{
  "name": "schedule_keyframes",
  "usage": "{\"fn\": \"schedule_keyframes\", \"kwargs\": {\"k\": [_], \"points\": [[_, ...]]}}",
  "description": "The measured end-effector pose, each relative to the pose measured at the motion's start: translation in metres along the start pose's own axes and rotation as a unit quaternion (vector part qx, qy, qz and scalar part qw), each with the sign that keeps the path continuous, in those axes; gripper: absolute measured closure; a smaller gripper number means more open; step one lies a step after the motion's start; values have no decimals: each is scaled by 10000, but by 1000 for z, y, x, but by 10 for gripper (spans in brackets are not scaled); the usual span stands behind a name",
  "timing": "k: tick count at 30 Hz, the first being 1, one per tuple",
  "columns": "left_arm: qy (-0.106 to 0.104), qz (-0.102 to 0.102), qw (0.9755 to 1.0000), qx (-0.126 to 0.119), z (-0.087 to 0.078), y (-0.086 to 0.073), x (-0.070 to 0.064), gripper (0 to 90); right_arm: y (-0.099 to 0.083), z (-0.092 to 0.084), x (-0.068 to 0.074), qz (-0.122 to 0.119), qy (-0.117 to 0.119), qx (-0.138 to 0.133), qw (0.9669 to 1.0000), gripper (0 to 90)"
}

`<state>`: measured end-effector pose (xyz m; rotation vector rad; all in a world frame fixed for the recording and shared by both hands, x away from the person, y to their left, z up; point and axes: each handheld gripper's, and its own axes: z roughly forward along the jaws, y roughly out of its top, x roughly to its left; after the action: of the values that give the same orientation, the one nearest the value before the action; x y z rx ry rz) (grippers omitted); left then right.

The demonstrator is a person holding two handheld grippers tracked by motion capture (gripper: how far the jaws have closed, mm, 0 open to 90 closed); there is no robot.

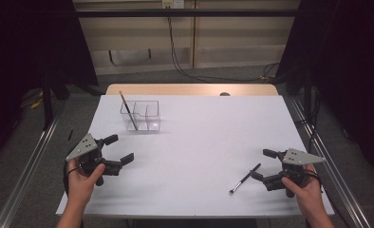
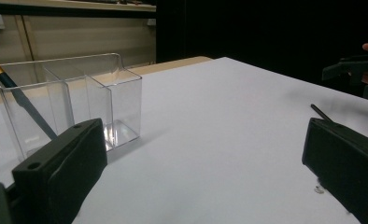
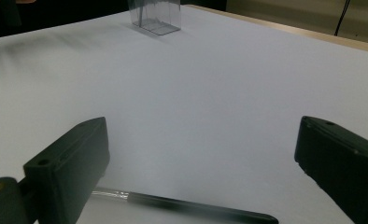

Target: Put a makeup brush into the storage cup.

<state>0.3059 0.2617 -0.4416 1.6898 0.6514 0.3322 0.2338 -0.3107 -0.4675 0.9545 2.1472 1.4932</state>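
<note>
A clear plastic organizer [image 1: 141, 115] with three compartments stands at the back left of the white table [image 1: 194, 142]. One brush [image 1: 128, 110] leans in its left compartment, also seen as a blue-handled brush [image 2: 18, 95] in the organizer [image 2: 79, 102]. A second black brush [image 1: 245, 178] lies flat at the front right, just left of my right gripper [image 1: 263, 165], which is open; the brush [image 3: 191, 205] lies low between its jaws. My left gripper [image 1: 119, 149] is open and empty at the front left, below the organizer [image 3: 155, 16].
The table's wooden far edge [image 1: 190, 89] shows behind the white top. Metal rails [image 1: 23, 171] run along both sides on the floor. Cables [image 1: 194, 71] hang from the back wall. The other hand's gripper [image 2: 359, 74] appears far right in the left gripper view.
</note>
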Motion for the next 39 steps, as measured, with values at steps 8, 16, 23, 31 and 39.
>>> {"fn": "schedule_keyframes", "kwargs": {"k": [8,16,23,31,39], "points": [[27,12,10000,-55,-3,0,0,0,3,6,0,-23,58,50,10000,23],[8,23,10000,-87,-5,1,-1,0,8,14,1,-74,131,172,9997,23],[-10,29,10000,-70,-4,0,-1,0,12,18,1,-105,176,270,9994,24],[-37,18,10000,-46,-2,0,-1,0,15,22,1,-115,210,318,9992,23],[-96,-11,9999,-35,1,-1,-2,2,19,28,-2,-140,279,522,9981,23]]}}
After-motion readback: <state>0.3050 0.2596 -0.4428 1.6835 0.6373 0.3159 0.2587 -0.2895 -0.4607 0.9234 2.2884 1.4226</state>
